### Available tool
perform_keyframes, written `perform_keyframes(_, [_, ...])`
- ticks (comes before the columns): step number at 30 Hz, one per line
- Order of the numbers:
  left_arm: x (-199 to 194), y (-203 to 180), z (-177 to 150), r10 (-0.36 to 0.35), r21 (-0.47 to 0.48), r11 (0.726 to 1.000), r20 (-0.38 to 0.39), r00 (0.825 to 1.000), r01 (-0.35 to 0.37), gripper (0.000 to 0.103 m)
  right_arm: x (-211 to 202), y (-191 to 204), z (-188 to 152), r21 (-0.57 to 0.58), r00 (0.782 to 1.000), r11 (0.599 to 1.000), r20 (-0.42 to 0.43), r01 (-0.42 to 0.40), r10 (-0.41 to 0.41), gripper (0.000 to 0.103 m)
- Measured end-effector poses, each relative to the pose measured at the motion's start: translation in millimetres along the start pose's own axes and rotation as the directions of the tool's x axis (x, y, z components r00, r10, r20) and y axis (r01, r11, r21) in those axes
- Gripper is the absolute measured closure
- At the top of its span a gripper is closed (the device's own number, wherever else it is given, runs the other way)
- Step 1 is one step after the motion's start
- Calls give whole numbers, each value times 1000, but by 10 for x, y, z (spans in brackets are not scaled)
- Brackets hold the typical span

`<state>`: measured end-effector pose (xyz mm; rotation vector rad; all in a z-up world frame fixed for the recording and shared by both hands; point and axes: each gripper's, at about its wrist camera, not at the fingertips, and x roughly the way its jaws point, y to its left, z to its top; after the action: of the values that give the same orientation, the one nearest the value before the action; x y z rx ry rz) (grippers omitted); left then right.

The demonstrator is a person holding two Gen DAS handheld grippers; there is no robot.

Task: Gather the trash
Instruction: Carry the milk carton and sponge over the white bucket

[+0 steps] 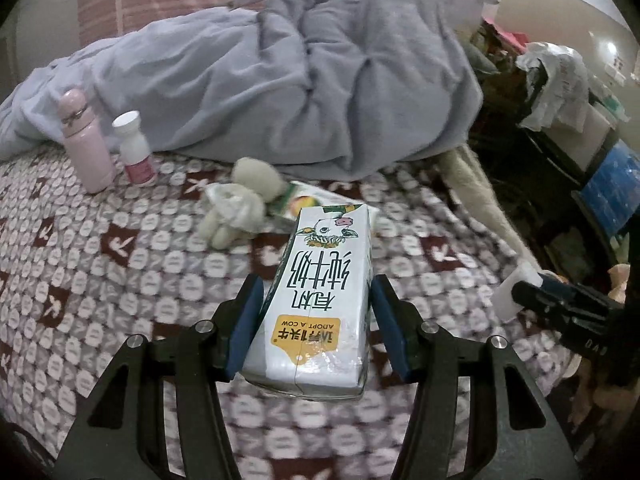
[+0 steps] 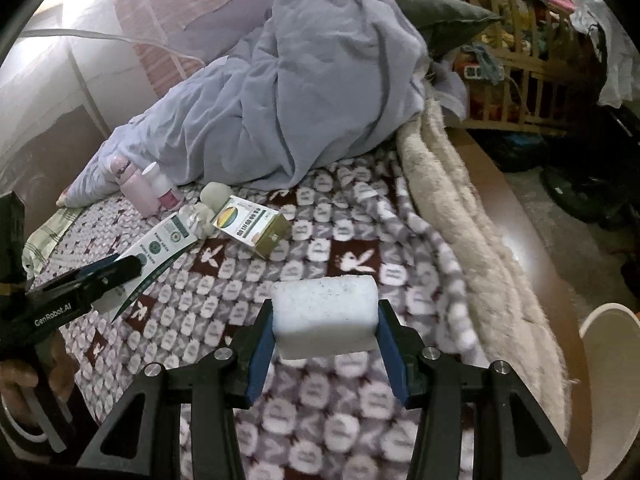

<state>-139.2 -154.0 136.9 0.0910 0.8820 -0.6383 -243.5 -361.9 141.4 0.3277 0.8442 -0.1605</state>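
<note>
My left gripper [image 1: 317, 286] is shut on a white milk carton [image 1: 320, 300] with a cow picture, held lengthwise above the patterned bed cover [image 1: 120, 280]. The right wrist view shows the same carton [image 2: 160, 246] in the left gripper [image 2: 120, 270] at the left edge. A white foam block [image 2: 325, 320] sits between the blue pads of my right gripper [image 2: 326, 306], which is shut on it. That block [image 1: 506, 298] and the right gripper [image 1: 524, 292] also appear at the right edge of the left wrist view. A small yellow-green box [image 2: 252, 228] and a crumpled plastic wrapper [image 1: 230, 202] lie on the bed.
A pink flask [image 1: 84, 140] and a white bottle with a pink label [image 1: 134, 148] stand by the bunched grey-blue duvet [image 1: 300, 80]. A cream plush toy [image 1: 248, 196] lies mid-bed. A fleece blanket [image 2: 460, 220] lines the bed's right edge, and a white bin [image 2: 608, 348] stands on the floor beyond.
</note>
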Motion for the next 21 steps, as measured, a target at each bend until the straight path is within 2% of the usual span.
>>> perform_keyframes(12, [29, -681, 5, -41, 85, 996, 11, 999, 40, 49, -339, -334, -118, 39, 998, 998, 40, 40, -41, 56])
perform_keyframes(21, [131, -1270, 3, -112, 153, 982, -13, 994, 113, 49, -583, -710, -210, 89, 993, 991, 60, 101, -106, 56])
